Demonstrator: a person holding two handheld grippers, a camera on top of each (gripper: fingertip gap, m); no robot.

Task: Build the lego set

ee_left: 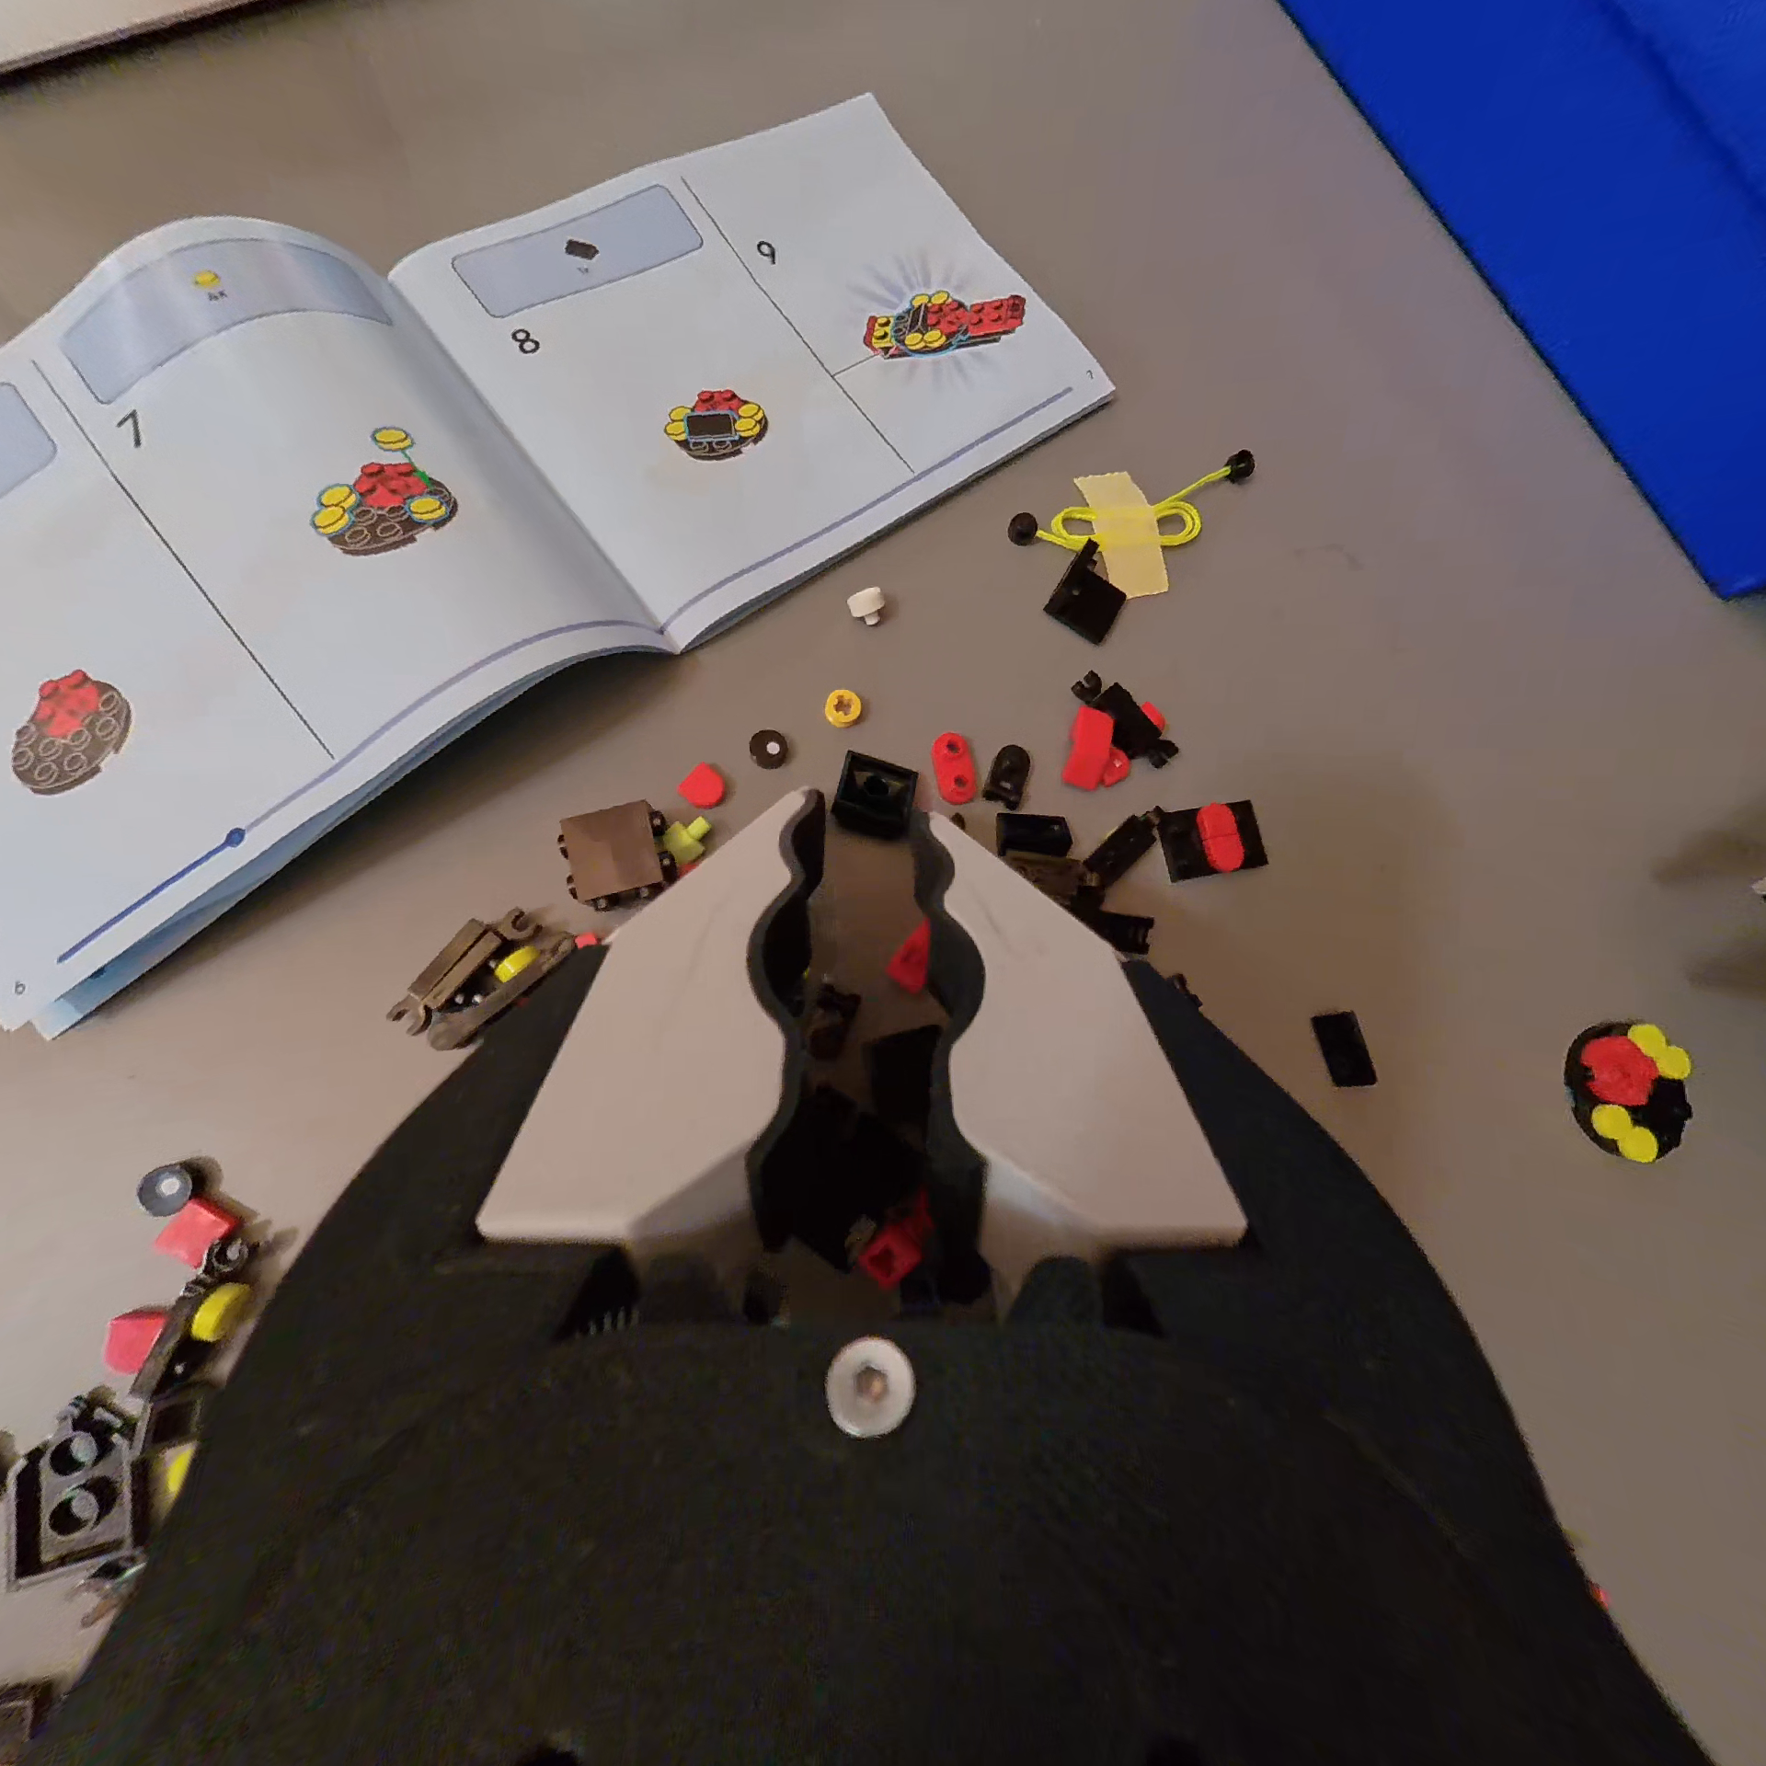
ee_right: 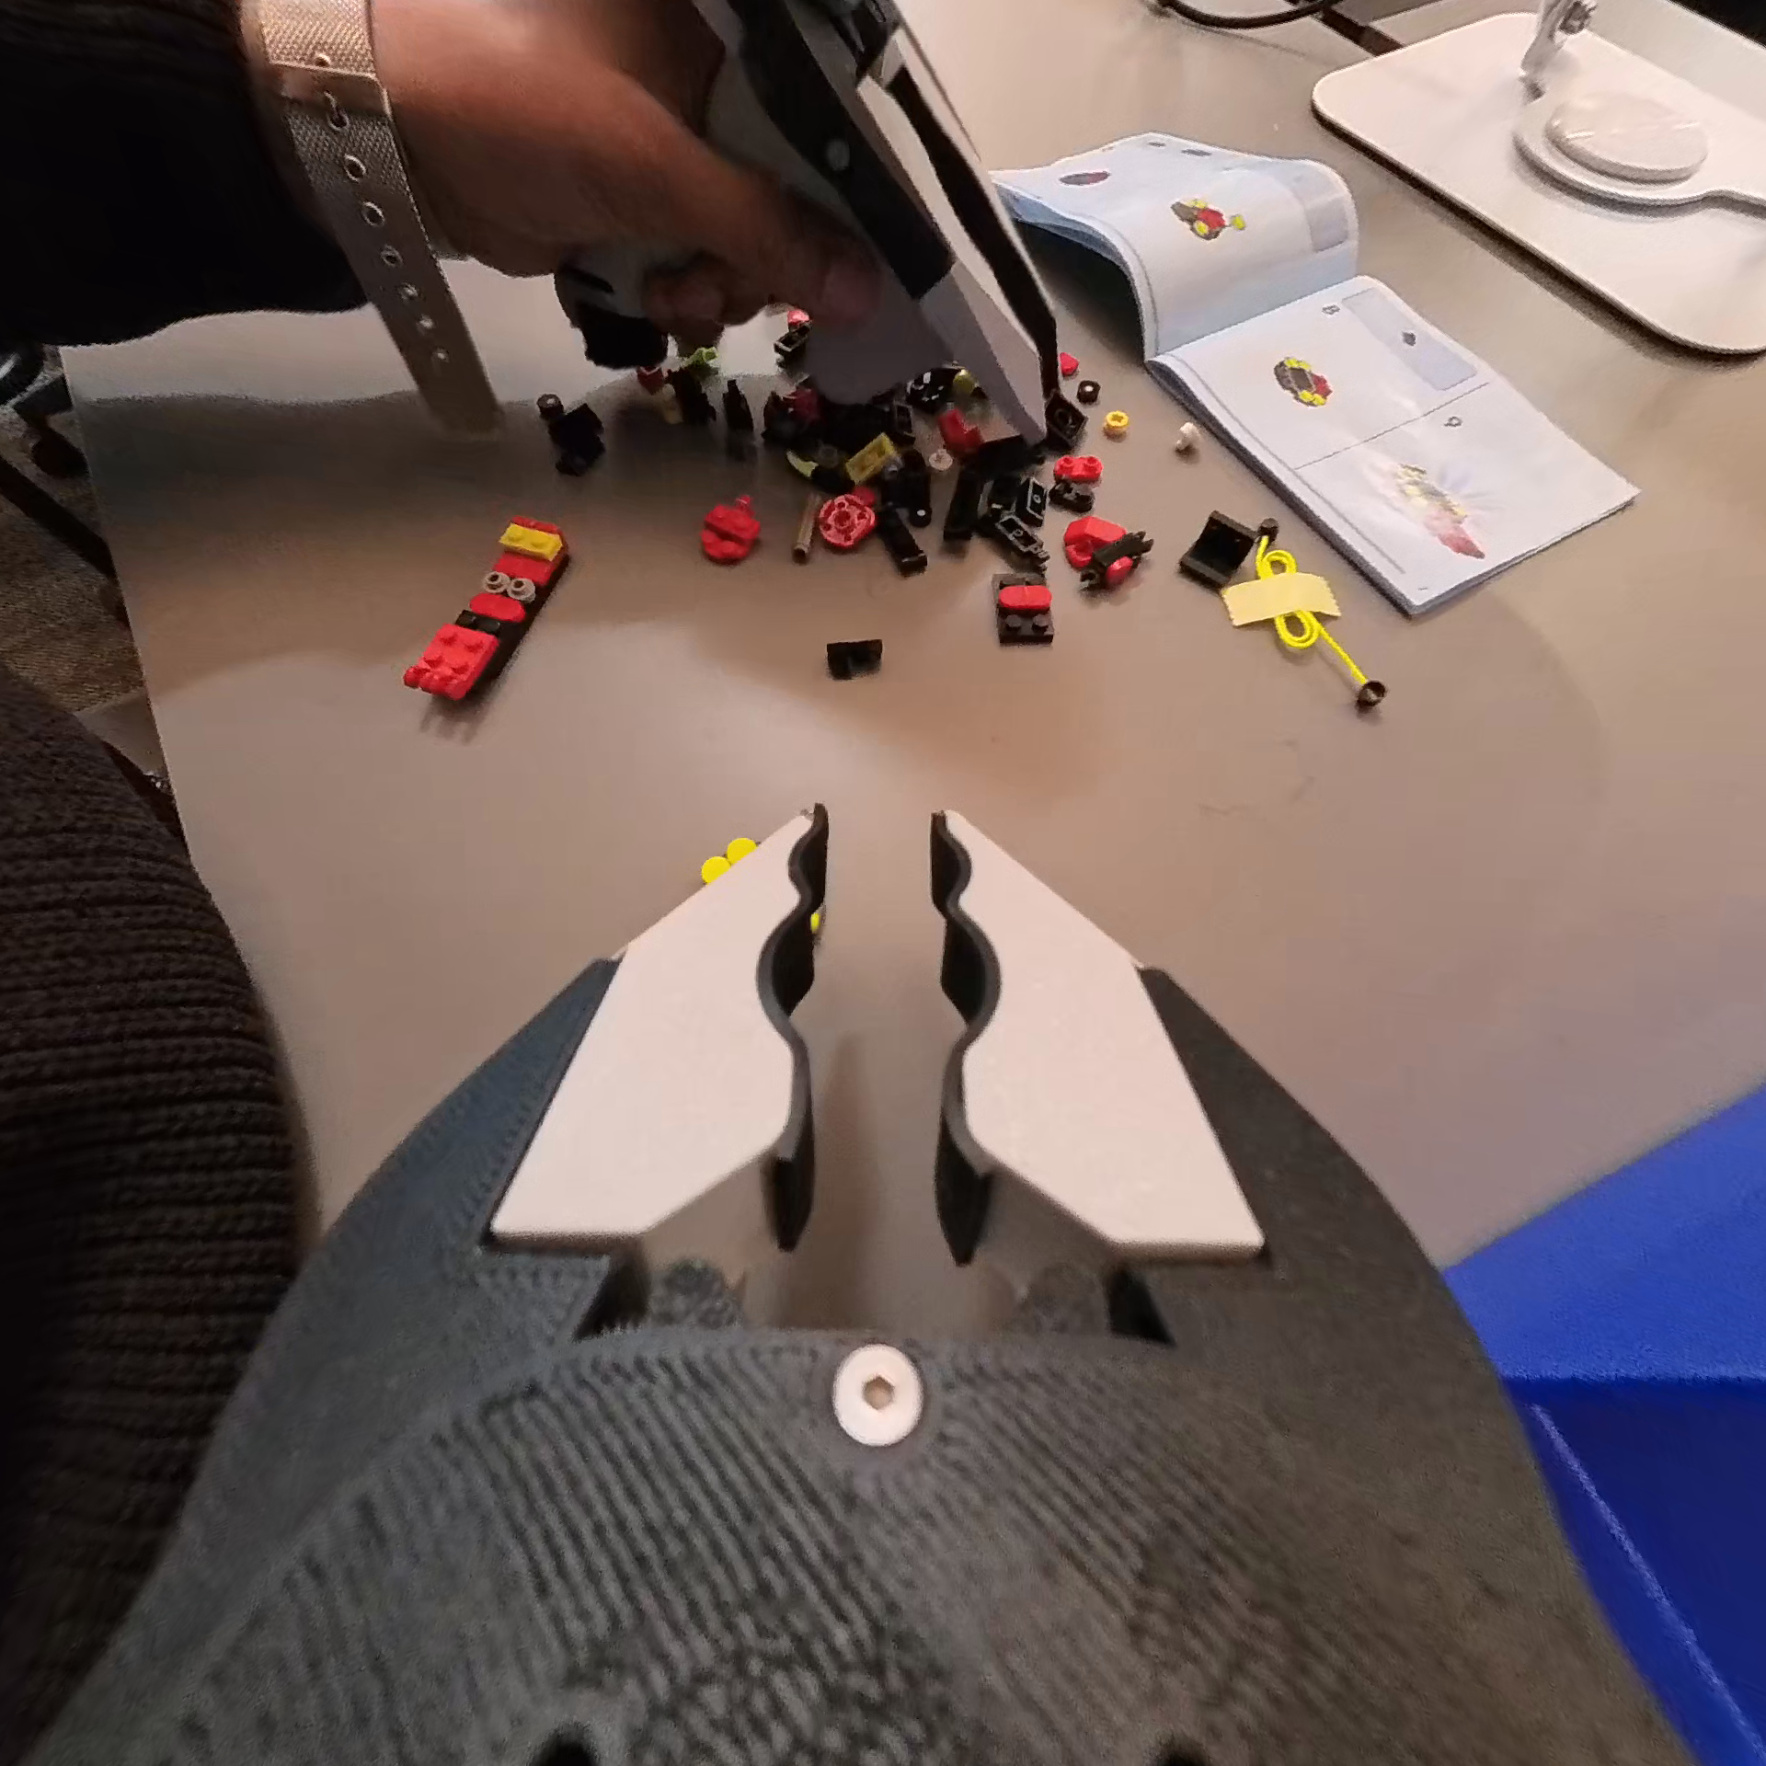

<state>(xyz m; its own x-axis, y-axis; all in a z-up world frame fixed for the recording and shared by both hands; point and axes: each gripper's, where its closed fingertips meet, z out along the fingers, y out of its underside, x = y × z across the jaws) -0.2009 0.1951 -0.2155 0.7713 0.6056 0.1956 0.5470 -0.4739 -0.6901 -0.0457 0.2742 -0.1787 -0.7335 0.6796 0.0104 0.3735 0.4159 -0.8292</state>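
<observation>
My left gripper [ee_left: 872, 812] is open and empty, low over the pile of loose black, red and yellow lego pieces [ee_left: 1042, 822]. A small black square piece [ee_left: 874, 786] lies just beyond its fingertips. In the right wrist view a hand holds this gripper [ee_right: 1037, 425] down in the pile [ee_right: 917, 478]. The round black plate with red and yellow studs [ee_left: 1629, 1089] lies apart at the right. My right gripper [ee_right: 879, 817] is open and empty over bare table; the round plate's yellow studs [ee_right: 726, 855] peek out behind its left finger. A long red-and-black assembly [ee_right: 487, 612] lies at the left.
The open instruction booklet [ee_left: 573, 430] lies beyond the pile, also seen in the right wrist view [ee_right: 1357, 401]. A yellow-green string with tape [ee_left: 1128, 526] lies right of it. A blue bin [ee_left: 1577, 239] stands at the right. A white stand base [ee_right: 1577, 162] sits far back.
</observation>
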